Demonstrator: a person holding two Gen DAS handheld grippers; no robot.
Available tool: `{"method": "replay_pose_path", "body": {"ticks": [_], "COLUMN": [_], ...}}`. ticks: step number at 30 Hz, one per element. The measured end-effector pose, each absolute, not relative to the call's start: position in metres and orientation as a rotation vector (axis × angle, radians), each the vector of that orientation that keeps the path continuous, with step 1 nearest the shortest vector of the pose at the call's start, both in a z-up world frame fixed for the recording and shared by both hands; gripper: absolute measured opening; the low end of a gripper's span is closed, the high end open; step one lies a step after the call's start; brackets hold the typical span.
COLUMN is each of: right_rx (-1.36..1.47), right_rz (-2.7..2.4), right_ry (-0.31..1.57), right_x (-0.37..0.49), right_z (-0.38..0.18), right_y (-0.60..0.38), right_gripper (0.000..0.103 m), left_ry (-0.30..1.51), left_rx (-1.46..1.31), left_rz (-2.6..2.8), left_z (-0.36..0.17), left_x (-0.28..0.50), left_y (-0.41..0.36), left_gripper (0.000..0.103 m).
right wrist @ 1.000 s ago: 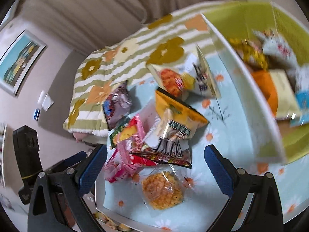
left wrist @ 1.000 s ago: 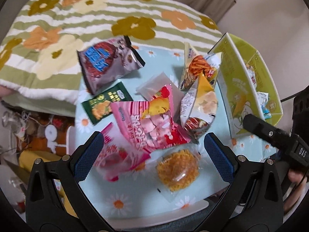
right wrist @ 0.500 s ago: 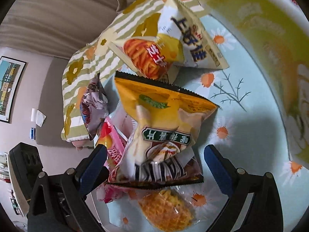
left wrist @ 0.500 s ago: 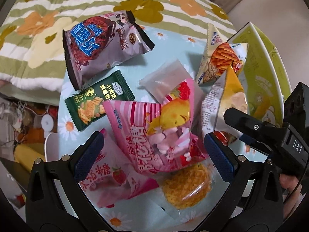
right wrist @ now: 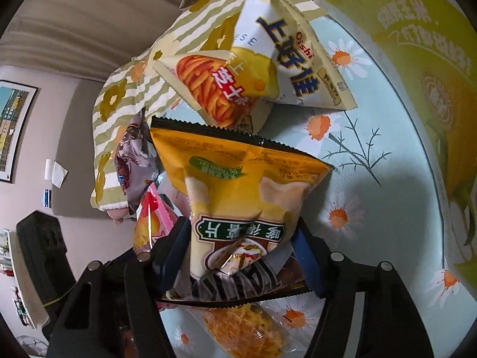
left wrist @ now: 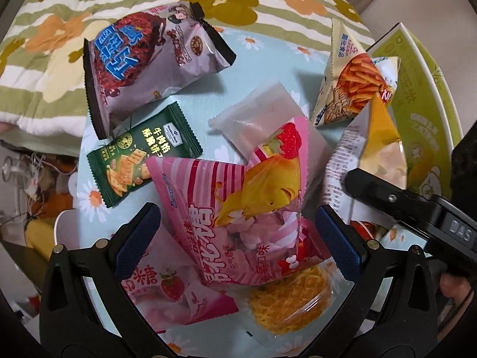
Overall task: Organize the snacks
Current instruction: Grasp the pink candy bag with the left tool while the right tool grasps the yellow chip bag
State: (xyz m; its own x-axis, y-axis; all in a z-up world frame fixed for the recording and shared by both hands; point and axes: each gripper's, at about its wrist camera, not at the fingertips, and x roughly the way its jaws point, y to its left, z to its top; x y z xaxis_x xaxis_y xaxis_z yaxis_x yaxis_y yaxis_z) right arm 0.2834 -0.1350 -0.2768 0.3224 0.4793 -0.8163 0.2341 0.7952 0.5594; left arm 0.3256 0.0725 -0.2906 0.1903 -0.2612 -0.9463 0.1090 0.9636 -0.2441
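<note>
My right gripper (right wrist: 238, 253) is shut on the lower end of a yellow chip bag (right wrist: 238, 191), which stands up in front of the lens. That bag also shows in the left wrist view (left wrist: 372, 149) with a right finger (left wrist: 387, 197) against it. My left gripper (left wrist: 235, 235) is open, its pads either side of a pink striped candy bag (left wrist: 238, 208) without touching it. A clear pack of yellow noodle snack (left wrist: 292, 301) lies under it. The green snack box (right wrist: 417, 59) stands at the right.
On the daisy tablecloth (left wrist: 262, 56) lie a purple bag (left wrist: 143, 56), a green cracker packet (left wrist: 140, 158), a clear pouch (left wrist: 262, 113), a pink strawberry packet (left wrist: 167, 295) and a cream cheese-stick bag (right wrist: 256, 74). A flowered blanket (left wrist: 89, 9) lies behind.
My right gripper has closed on the yellow chip bag. My left gripper has moved down and forward over the pink candy bag, staying open.
</note>
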Motion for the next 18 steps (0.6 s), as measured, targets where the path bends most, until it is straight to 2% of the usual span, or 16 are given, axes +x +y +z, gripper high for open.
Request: {"method": "replay_pose_path", "body": {"ticks": [4, 13, 18], "right_rx": [0.636, 0.557, 0.539], "right_rz": [0.194, 0.212, 0.210], "right_ry": [1.250, 1.222, 1.209], "right_x": [0.283, 0.280, 0.277], "right_z": [-0.271, -0.259, -0.256], "right_y": [-0.131, -0.125, -0.123], "right_gripper": [0.062, 0.062, 0.062], "left_ry": [1.359, 1.357, 1.377], "left_rx": [-0.127, -0.129, -0.184], "left_rz": [-0.265, -0.302, -0.327], "left_z": [-0.295, -0.296, -0.297], "left_x": [0.327, 0.326, 0.329], "left_y": [0.070, 0.065, 0.075], "left_gripper": [0.103, 0.095, 0.084]}}
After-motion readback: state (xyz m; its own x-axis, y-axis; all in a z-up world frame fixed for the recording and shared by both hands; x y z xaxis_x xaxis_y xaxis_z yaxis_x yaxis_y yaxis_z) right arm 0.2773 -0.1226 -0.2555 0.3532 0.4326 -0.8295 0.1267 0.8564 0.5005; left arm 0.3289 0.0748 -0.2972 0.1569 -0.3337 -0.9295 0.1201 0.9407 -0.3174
